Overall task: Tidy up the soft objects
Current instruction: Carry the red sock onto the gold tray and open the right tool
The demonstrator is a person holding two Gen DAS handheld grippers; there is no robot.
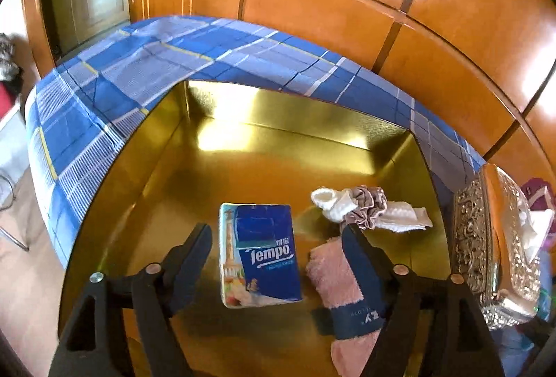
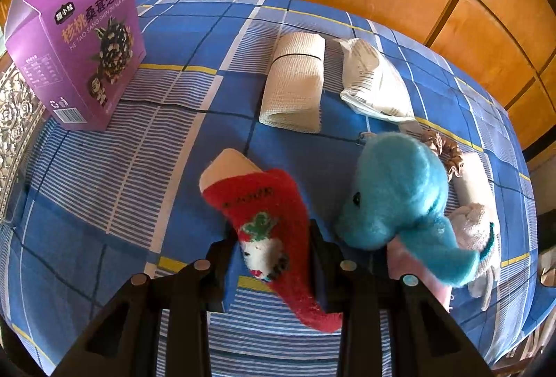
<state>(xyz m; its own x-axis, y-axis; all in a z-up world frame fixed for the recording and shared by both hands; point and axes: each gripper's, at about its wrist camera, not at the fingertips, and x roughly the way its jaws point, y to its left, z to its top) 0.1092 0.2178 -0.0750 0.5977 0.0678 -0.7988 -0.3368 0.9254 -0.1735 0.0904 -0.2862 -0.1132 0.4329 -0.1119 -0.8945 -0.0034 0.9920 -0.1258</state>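
In the left wrist view a gold box [image 1: 312,140] stands open on the blue plaid cloth [image 1: 139,64]. Inside lie a blue Tempo tissue pack [image 1: 260,255], a white sock with a mauve scrunchie [image 1: 365,206], and a pink towel [image 1: 340,276]. My left gripper [image 1: 278,238] is open above the tissue pack, one finger on each side, touching nothing. In the right wrist view my right gripper [image 2: 272,238] is shut on a red Christmas sock [image 2: 271,213] and holds it over the cloth. A blue plush toy [image 2: 399,189] lies to its right.
A purple snack box [image 2: 80,50] stands at the back left. A rolled beige bandage [image 2: 295,85] and a white packet [image 2: 375,78] lie behind the sock. White socks and a pink item [image 2: 476,227] sit under the plush. An ornate silver box [image 1: 493,248] stands right of the gold box.
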